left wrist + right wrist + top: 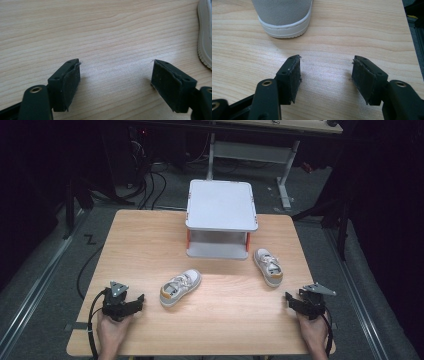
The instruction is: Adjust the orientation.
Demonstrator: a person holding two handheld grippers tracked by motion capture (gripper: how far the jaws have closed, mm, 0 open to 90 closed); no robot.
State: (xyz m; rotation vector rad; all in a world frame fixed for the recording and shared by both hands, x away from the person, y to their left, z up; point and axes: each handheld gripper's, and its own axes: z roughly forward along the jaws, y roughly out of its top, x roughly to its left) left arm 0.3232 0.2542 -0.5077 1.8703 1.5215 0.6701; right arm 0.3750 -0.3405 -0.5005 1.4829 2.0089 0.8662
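With both the left gripper (pixel 137 301) and right gripper (pixel 290 299) spread wide and empty, we judge it best to approach the 2 shoes, left shoe (pixel 180 287) mid-table, right shoe (pixel 268 266) beside the rack (pixel 221 205), squarely around their heels.

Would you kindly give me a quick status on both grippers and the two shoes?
Left gripper open, empty. Right gripper open, empty. Left shoe and right shoe on table, untouched, before grey shelf. Nothing between grippers and shoes.
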